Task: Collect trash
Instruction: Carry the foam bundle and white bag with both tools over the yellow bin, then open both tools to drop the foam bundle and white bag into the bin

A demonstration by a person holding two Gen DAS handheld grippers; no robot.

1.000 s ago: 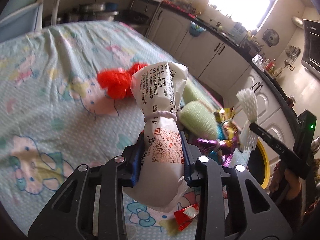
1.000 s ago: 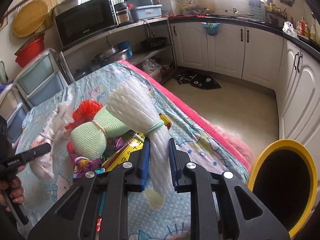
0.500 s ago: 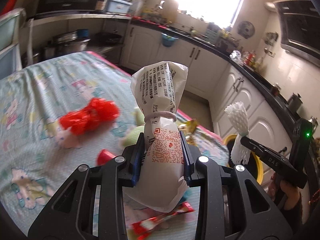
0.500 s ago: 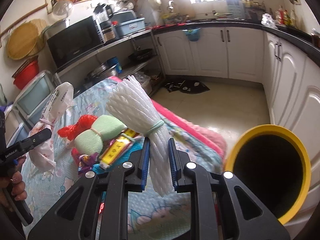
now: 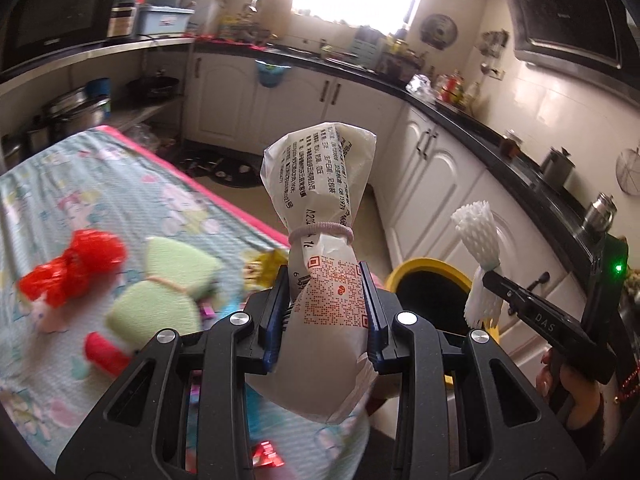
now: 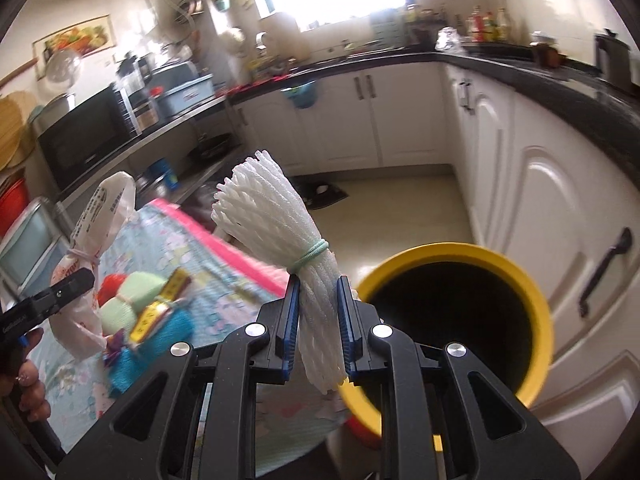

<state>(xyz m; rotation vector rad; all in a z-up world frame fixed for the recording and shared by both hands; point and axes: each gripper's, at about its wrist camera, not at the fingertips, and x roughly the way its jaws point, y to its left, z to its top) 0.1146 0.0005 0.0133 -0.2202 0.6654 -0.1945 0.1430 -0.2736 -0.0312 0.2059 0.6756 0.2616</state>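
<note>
Carry both loads over the yellow-rimmed round bin standing on the floor off the table edge. Your left tongs clamp the white printed plastic bag; your right tongs clamp the white foam-net bundle. Open only above the mouth. Green sponges and red netting wait near the table's edge.

**Both grippers swung from desk toward bin**

The left gripper carried the white wrapper bag off the desk toward its pink edge. The right gripper brought the white foam net beside the yellow bin, whose opening grew larger in its view.
</note>
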